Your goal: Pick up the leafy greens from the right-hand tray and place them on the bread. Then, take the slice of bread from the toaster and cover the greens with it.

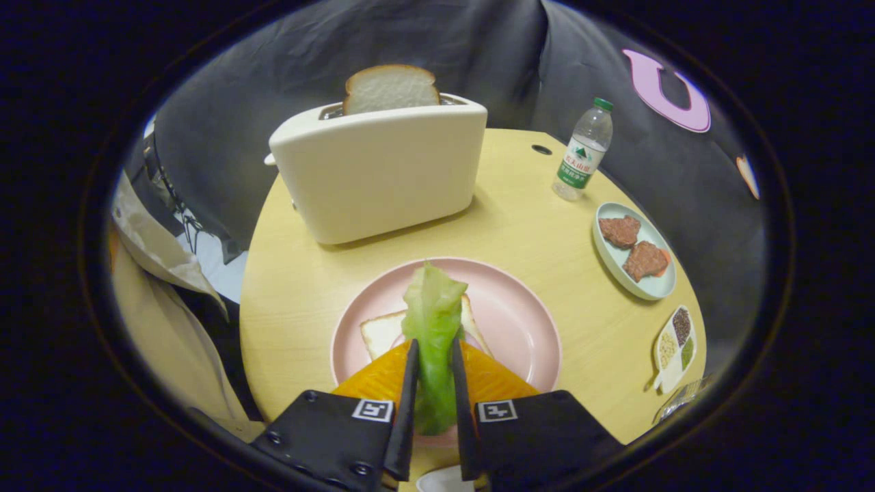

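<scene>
You are in the first step: the tool (433,355) is closed down to a narrow gap with the leafy greens (433,321) pinched between both fingers, the leaf standing up lengthwise and reaching out past the fingertips. It hangs right over the bread slice (383,331) that lies flat on the pink plate (519,321), so the carry looks about done and the placing is what remains. By my reading, your next move calls for lowering the leaf until it rests along the bread, then spreading the fingers so it drops flat and centred, not draped off the crust onto the plate. The leaf hides much of the bread's middle, so judge the centring by the pale corner that shows beside the left finger. Beyond the plate stands the toaster (383,171) with the second slice of bread (391,87) poking up from its slot, waiting for the covering step. Well off to the right on the surface (294,287) sit a water bottle (584,152) and a small tray (601,215) holding brown pieces; neither lies in your way.
</scene>
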`<control>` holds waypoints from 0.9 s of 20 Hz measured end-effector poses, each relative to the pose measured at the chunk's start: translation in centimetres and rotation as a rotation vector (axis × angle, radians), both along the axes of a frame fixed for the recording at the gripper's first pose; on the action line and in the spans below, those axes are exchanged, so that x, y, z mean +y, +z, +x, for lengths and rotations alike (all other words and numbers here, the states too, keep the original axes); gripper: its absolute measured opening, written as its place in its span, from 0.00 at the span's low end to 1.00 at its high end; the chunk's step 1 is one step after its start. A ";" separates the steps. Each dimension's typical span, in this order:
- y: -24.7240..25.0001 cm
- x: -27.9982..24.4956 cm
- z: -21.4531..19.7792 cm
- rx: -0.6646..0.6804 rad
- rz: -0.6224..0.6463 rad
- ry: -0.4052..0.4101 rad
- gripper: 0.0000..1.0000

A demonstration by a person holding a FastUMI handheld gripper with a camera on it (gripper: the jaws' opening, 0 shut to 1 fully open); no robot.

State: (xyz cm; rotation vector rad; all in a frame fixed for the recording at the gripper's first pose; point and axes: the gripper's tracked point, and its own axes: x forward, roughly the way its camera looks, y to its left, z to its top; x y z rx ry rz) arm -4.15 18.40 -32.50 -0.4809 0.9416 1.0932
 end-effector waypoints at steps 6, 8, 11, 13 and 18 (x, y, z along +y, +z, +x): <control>0.6 -0.2 0.2 -0.018 -0.022 -0.027 0.66; 1.2 -0.4 0.5 -0.040 -0.024 -0.043 0.79; 2.7 0.1 0.9 -0.055 -0.020 -0.087 1.00; 4.1 0.6 1.3 -0.070 -0.011 -0.122 0.99; 8.8 3.4 2.0 -0.063 0.065 -0.237 0.99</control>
